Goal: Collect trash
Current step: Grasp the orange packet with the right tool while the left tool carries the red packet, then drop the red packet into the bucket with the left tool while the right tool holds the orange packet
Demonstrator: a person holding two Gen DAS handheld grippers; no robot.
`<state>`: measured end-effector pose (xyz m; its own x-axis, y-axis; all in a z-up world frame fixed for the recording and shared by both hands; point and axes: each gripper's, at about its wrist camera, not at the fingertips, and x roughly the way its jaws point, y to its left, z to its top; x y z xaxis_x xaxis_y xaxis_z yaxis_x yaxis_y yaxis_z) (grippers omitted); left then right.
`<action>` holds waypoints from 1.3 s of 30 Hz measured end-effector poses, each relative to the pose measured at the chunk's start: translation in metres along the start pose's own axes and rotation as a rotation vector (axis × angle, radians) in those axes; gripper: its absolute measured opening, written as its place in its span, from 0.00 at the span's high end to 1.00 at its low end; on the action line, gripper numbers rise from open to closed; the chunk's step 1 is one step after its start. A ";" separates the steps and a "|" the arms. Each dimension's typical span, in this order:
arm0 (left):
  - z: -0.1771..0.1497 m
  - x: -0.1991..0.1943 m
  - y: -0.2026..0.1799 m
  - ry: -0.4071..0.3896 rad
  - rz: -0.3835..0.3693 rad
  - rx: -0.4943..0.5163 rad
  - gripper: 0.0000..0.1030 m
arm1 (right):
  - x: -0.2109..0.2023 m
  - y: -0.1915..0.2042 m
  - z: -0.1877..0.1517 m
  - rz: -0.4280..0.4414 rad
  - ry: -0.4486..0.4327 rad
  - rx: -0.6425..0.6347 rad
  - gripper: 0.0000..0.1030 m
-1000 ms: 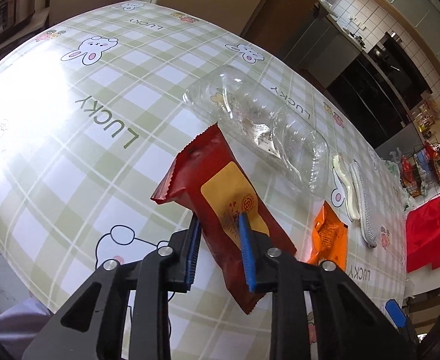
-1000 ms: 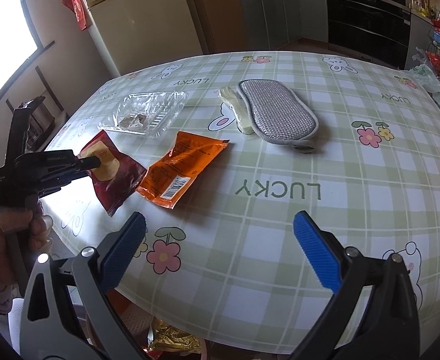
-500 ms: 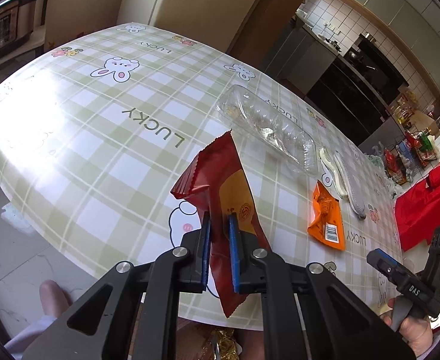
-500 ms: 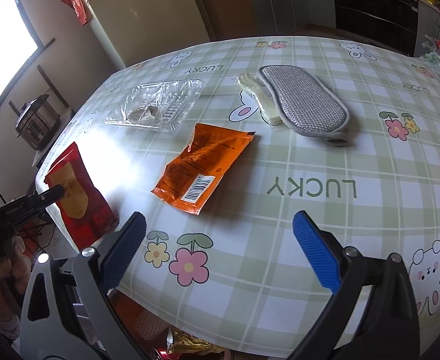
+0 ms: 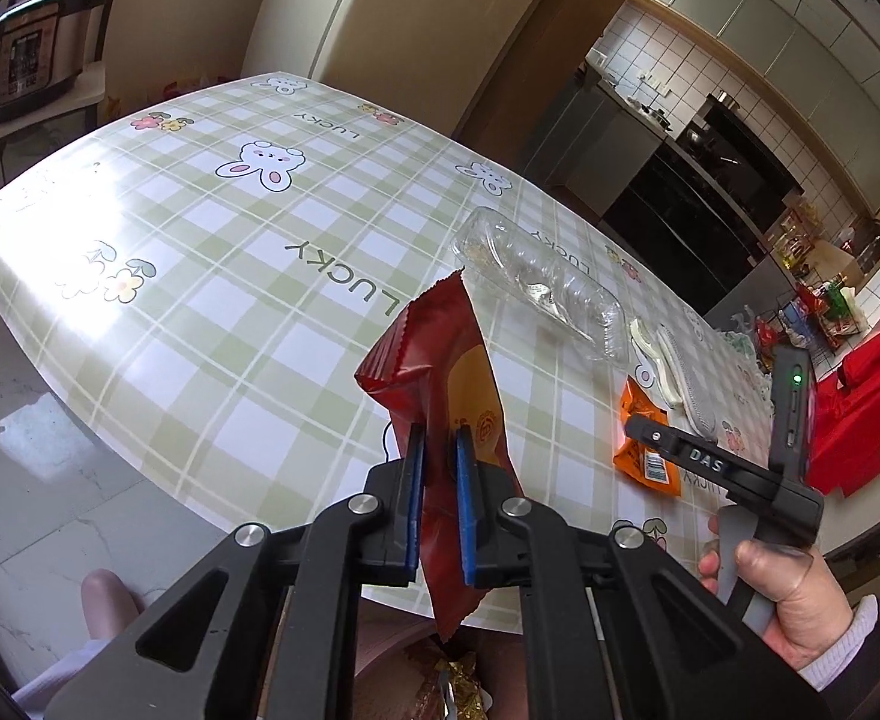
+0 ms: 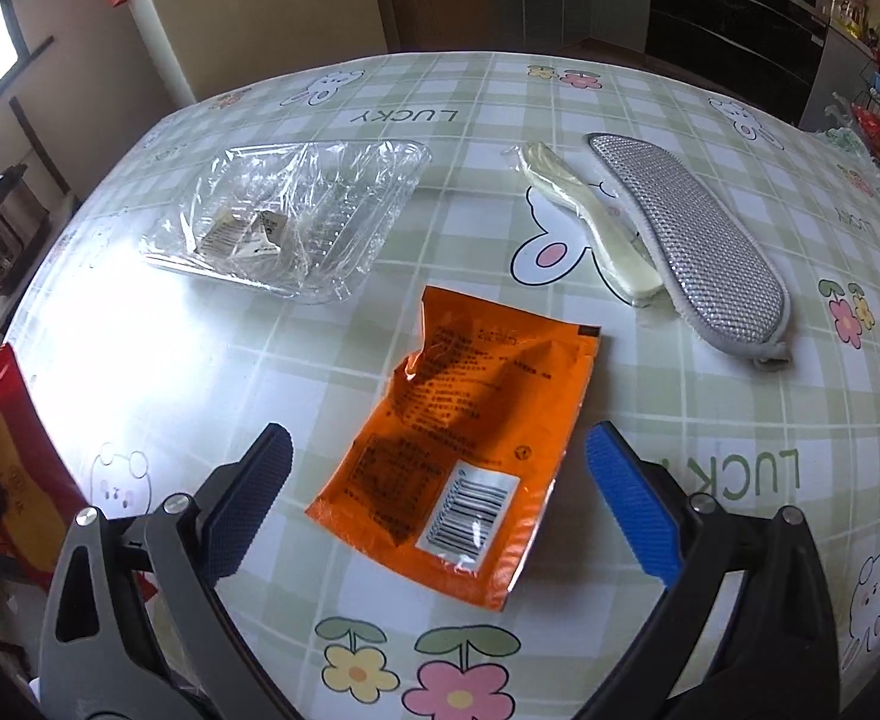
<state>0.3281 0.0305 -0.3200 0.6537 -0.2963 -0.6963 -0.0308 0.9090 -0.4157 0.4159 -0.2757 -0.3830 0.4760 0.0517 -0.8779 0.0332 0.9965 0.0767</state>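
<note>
My left gripper (image 5: 440, 462) is shut on a red snack wrapper (image 5: 440, 360) with a yellow label, held up off the table near its front edge; the wrapper also shows at the left edge of the right wrist view (image 6: 8, 450). My right gripper (image 6: 437, 468) stands open just above an orange wrapper (image 6: 464, 432) with a barcode, which lies flat on the checked tablecloth (image 6: 710, 420) between its fingers. A hand holds that right gripper (image 5: 638, 429) in the left wrist view, over the orange wrapper (image 5: 644, 456). A clear plastic tray (image 6: 290, 216) lies further back.
A grey mesh sponge pad (image 6: 692, 246) and a pale wrapped strip (image 6: 590, 228) lie at the back right. Gold and other wrappers (image 5: 458, 684) sit below the table's front edge. A pressure cooker (image 5: 32, 54) stands on a side shelf at the left. Red bags (image 5: 860, 414) lie beyond the table's right side.
My left gripper shut on the red wrapper and lifted it back off the table toward the front edge. My right gripper moved down and forward over the orange wrapper, still open.
</note>
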 end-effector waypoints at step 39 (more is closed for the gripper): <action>-0.064 -0.123 -0.030 0.017 -0.057 0.110 0.91 | -0.200 0.023 -0.105 0.289 -0.208 -0.072 0.47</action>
<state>0.2005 0.0211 -0.2593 0.6390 -0.3524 -0.6837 0.0895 0.9169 -0.3889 0.2293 -0.2559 -0.2552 0.6254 0.3251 -0.7094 -0.1874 0.9451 0.2679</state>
